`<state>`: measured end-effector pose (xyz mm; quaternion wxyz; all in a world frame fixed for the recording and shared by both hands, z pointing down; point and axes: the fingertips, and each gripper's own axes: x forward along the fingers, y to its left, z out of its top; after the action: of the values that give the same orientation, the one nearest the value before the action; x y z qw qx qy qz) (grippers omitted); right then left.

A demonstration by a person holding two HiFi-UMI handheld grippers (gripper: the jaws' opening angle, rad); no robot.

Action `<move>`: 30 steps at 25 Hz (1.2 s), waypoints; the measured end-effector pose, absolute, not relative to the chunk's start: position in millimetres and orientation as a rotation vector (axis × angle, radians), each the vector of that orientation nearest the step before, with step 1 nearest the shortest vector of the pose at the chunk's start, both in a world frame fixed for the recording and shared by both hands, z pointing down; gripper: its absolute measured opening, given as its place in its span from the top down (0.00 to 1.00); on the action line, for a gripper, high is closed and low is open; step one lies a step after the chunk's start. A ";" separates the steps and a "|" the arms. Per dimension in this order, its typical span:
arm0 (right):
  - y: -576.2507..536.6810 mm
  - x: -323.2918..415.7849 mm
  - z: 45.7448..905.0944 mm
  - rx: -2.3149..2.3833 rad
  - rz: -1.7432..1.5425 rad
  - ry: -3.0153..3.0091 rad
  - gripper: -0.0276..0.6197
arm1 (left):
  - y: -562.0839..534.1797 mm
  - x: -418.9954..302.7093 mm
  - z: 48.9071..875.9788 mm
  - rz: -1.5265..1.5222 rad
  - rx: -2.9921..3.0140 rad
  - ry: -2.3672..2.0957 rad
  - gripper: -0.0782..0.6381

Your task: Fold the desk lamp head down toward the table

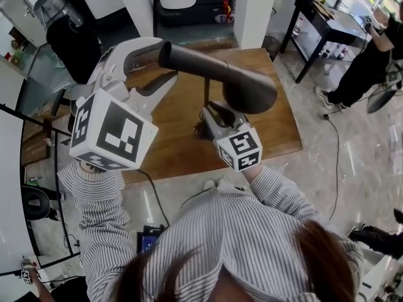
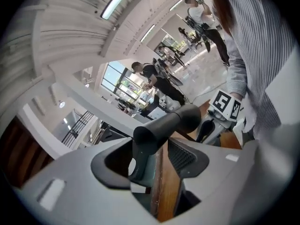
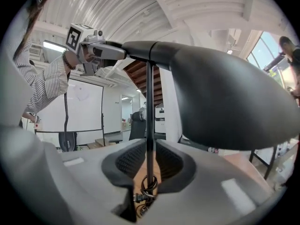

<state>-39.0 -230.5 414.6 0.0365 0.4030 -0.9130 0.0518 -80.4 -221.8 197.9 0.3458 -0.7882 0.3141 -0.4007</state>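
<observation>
Two grippers meet one desk lamp near the middle of the wooden table (image 1: 182, 146). The lamp head (image 1: 249, 87) sits high on a thin upright pole (image 1: 206, 94), well clear of the tabletop. Its wide shade reaches toward the right edge and its narrow tail toward the far left corner.

The left gripper (image 1: 165, 60) has its fingers spread wide, one on either side of that tail. A strip of table shows in the gap beside the tail, so the pads are not pressing on it and the gripper holds nothing. The right gripper (image 1: 209, 113) has its fingers drawn in tight on the pole low down, one pad on each side. Just under that grip a small coil of cable (image 3: 147, 183) lies at the foot of the pole.

The lamp's base is hidden. The right gripper covers it from above, and the gripper's own body cuts it off in the right gripper view. From above, the shade hides where pole and head join. The left gripper's marker cube blocks part of the table's left edge, and striped sleeves (image 1: 101, 219) cover both arms.
</observation>
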 end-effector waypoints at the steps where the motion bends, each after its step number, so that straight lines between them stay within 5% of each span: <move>1: -229.6 -36.9 414.9 1.239 0.161 -2.807 0.87 | -222.6 -80.9 197.1 -0.988 -2.074 0.848 0.55; 20: -198.8 -9.8 423.2 1.261 0.185 -2.820 0.91 | -185.7 -72.4 312.0 -0.333 -2.659 1.236 0.66; 24: -195.0 -0.8 423.8 1.280 0.173 -2.824 0.95 | -179.9 -55.1 331.1 -0.119 -2.735 1.292 0.82; 30: -189.9 -1.5 409.5 1.259 0.164 -2.856 0.95 | -177.3 -41.8 355.9 -0.071 -2.799 1.341 0.87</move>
<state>-1.5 -189.9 409.5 0.0080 0.4028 -0.9137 0.0523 -41.8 -177.3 355.9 0.0183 -0.9015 0.4319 -0.0228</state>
